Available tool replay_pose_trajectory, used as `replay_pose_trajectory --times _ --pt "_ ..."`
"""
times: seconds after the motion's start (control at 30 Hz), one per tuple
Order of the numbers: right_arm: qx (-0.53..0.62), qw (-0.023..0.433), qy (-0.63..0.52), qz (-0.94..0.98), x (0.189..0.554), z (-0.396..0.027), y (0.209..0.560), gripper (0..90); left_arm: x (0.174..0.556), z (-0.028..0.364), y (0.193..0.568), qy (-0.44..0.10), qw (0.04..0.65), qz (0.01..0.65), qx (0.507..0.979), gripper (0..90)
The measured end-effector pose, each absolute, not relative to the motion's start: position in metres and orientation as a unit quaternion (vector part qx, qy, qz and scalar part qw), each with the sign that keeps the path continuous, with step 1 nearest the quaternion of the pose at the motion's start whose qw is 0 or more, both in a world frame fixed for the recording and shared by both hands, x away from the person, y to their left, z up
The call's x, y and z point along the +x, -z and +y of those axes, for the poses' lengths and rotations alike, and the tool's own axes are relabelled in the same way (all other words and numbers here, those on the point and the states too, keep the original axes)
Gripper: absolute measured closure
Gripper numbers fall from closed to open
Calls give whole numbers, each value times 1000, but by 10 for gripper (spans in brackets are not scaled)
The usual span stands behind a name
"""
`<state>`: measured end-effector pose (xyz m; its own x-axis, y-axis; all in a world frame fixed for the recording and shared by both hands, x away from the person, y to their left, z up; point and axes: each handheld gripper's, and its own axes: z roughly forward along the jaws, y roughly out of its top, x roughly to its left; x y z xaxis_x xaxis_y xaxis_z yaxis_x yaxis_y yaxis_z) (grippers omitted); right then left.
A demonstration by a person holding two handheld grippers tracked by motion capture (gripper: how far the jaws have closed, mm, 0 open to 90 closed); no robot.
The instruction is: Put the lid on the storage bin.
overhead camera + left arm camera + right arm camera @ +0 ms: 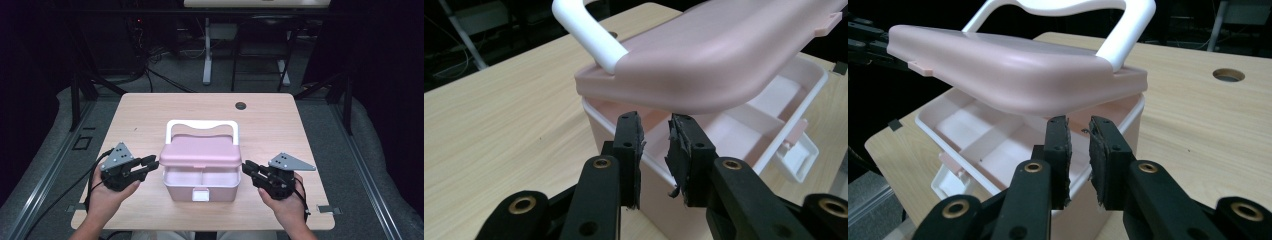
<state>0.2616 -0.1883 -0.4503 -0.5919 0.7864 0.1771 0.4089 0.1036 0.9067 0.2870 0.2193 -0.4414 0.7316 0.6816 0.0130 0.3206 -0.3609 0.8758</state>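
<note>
Pink plastic makes up the lid point(200, 152) of a small storage box point(202, 184) that sits near the front middle of the table point(150, 112). The lid is tilted up at its front, so the divided white tray inside shows, and a white handle point(201, 126) stands behind it. The left gripper point(148, 165) and right gripper point(248, 169) flank the box at lid height; each pair of jaws stands slightly parted with nothing between them, tips just under the lid's side edges. Judging by this, the lid is mid-way through being opened or shut. Next, both sides need even, level movement so the lid does not twist.
</note>
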Motion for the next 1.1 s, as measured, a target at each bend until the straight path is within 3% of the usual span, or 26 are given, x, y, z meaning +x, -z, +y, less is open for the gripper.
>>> replay_pose_trajectory --times 0.63,1.1 --pt "438 181 -513 716 260 -205 464 765 290 233 451 -187 461 333 801 718" --pt "479 202 -485 703 289 -220 482 644 318 256 472 -195 462 383 776 605"
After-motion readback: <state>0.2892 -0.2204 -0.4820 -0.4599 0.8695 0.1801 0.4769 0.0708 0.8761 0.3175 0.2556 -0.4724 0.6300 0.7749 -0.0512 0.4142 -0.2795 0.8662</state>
